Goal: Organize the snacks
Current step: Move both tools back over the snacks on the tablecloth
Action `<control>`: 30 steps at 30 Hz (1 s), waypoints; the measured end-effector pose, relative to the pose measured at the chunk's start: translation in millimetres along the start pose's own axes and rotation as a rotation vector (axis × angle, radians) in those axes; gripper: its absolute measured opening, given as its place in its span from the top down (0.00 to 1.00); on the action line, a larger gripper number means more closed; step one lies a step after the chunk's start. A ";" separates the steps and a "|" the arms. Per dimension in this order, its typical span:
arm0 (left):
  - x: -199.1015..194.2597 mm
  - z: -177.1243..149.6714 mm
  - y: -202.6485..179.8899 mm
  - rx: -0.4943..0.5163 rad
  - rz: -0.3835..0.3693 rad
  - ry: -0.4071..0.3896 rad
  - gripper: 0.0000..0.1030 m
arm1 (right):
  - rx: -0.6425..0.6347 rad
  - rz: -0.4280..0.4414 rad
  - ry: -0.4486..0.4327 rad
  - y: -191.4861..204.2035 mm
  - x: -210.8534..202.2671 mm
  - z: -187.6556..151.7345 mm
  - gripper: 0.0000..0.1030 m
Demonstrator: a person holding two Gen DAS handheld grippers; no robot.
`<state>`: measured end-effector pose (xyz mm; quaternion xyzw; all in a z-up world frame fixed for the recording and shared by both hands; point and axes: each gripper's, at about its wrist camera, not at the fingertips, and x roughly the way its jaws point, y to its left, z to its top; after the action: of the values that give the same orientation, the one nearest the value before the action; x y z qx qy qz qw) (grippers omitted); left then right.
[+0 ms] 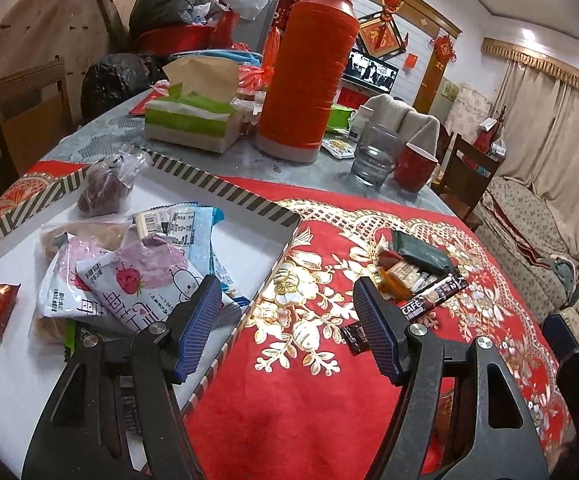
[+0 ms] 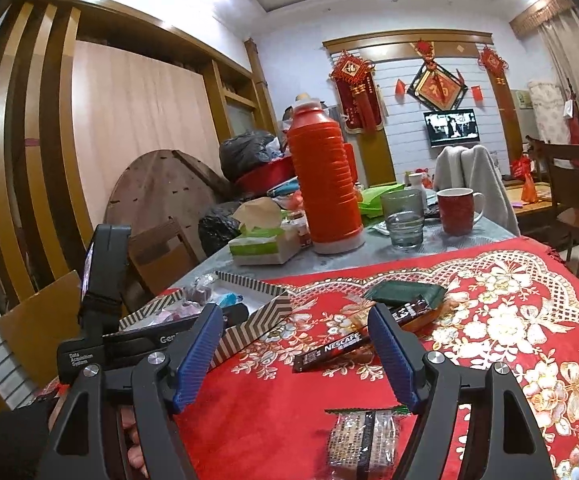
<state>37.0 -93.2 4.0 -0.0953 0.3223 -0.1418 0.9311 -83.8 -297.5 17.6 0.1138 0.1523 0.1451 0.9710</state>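
Note:
A striped-rim tray [image 1: 249, 196] with a white floor holds several snack packets, among them a strawberry-print packet [image 1: 137, 280] and a bag of dark red fruit [image 1: 105, 188]. My left gripper [image 1: 287, 328] hangs open over the tray's right edge with nothing between its blue pads. On the red cloth to its right lie a dark green packet [image 1: 421, 252], a Nescafe stick [image 1: 437, 292] and a small dark packet [image 1: 353, 338]. My right gripper [image 2: 293, 356] is open above the cloth. The Nescafe stick [image 2: 337, 348] lies just past it and a clear biscuit packet [image 2: 361, 440] just below it.
Behind the tray stand a tall red thermos [image 1: 305, 72], a green tissue box [image 1: 189, 120], a glass [image 1: 373, 156] and a red mug [image 1: 413, 168]. Black bags are piled at the table's far end. Wooden chairs [image 2: 569, 208] stand to the right.

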 end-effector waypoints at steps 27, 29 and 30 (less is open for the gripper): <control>0.7 -1.5 0.7 -0.001 -0.005 0.008 0.33 | -0.013 -0.006 -0.015 1.6 -1.2 -1.2 0.29; 0.1 -1.5 -1.6 0.007 -0.015 0.006 0.33 | 0.020 -0.011 -0.027 -7.6 -6.7 0.3 0.29; 0.2 -1.3 -2.9 0.013 -0.019 0.005 0.33 | 0.043 -0.014 -0.029 -13.7 -9.3 0.5 0.29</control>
<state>35.8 -96.1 3.7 -0.0921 0.3227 -0.1529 0.9295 -88.7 -313.3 16.9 0.1356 0.1423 0.1333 0.9714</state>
